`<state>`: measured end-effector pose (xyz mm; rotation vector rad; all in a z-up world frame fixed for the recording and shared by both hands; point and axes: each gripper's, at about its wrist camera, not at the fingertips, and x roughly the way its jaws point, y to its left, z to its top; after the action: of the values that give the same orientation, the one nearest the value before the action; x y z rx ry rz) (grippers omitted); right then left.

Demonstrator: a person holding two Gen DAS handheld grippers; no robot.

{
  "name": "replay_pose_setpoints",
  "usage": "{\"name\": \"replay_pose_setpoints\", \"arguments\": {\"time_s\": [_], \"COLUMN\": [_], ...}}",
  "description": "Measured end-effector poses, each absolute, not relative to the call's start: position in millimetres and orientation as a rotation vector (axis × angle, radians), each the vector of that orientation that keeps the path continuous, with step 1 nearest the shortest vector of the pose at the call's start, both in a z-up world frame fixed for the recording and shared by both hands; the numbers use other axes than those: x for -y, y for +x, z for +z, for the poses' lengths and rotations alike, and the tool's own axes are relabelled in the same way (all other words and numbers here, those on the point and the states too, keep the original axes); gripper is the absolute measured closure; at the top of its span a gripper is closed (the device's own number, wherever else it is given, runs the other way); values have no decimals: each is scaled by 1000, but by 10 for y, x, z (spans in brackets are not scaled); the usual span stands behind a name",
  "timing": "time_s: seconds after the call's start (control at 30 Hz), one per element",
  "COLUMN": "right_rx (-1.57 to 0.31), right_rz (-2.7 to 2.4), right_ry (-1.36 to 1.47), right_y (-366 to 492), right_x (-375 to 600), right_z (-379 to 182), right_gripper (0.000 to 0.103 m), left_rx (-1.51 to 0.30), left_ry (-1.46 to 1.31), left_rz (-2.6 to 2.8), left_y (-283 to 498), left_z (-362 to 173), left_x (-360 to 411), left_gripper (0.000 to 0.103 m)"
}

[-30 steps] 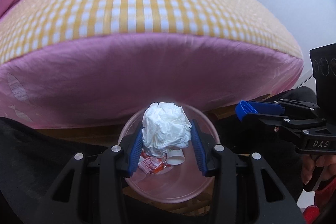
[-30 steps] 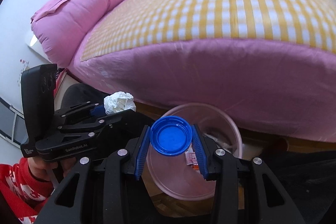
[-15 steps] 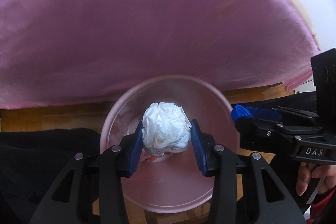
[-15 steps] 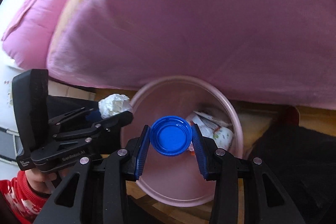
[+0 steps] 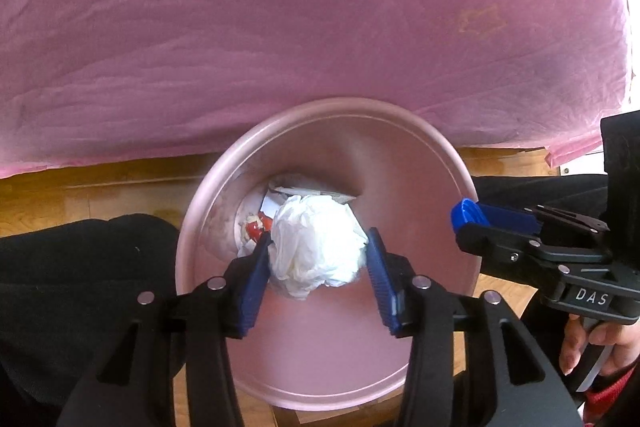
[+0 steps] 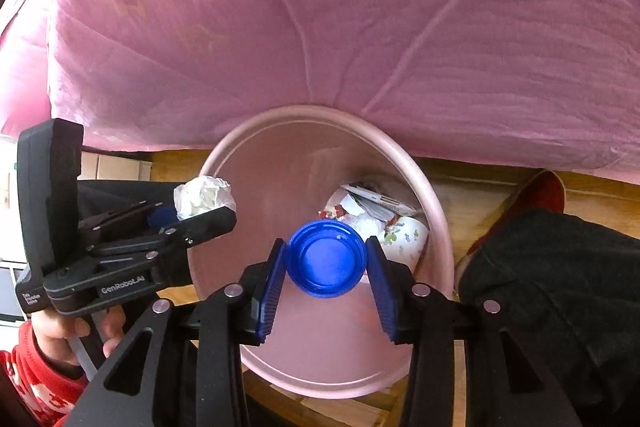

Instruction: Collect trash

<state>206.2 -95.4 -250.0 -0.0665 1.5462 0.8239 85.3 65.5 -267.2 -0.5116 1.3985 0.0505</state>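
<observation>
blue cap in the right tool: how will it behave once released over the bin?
The blue cap looks like rigid, light plastic, so it should drop cleanly into the pink bin. Being round, it may bounce or roll against the trash below.

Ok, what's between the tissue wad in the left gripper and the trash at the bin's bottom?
Nothing: in the left wrist view the tissue wad hangs in the left gripper over the bin, only open space above the trash.

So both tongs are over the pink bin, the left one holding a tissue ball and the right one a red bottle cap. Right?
Nearly. The bottle cap in the right tongs is blue, not red, as the right wrist view shows. The left tongs do hold the tissue ball over the pink bin.
</observation>
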Motion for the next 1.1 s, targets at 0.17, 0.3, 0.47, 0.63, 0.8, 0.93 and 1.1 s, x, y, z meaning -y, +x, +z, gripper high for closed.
{"name": "replay_pose_setpoints", "arguments": {"time_s": [0.17, 0.3, 0.47, 0.63, 0.8, 0.93, 1.1], "right_rx": [-1532, -1538, -1540, -1527, -1523, -1523, -1522], "right_rz": [806, 803, 816, 880, 895, 898, 897], "right_ry": [-53, -10, 19, 40, 0, -11, -19], "right_y": [2033, 2054, 2060, 2009, 1961, 1947, 1934], "right_x": [1001, 1106, 1216, 1229, 1170, 1157, 1164], "right_z": [-2428, -2346, -2279, -2202, -2195, -2200, -2206], "right_gripper": [22, 9, 3, 3, 3, 3, 3], "left_rx": [-1408, -1420, -1402, -1343, -1339, -1327, -1320], "left_ry": [-523, -475, -431, -457, -443, -438, -393], "left_rz": [49, 30, 22, -7, -18, -7, -20], "left_y": [799, 734, 695, 654, 647, 646, 640], "left_z": [-2701, -2649, -2530, -2355, -2314, -2283, -2257], "left_x": [-694, -666, -692, -768, -768, -807, -721], "left_gripper": [26, 15, 5, 5, 5, 4, 4]}}
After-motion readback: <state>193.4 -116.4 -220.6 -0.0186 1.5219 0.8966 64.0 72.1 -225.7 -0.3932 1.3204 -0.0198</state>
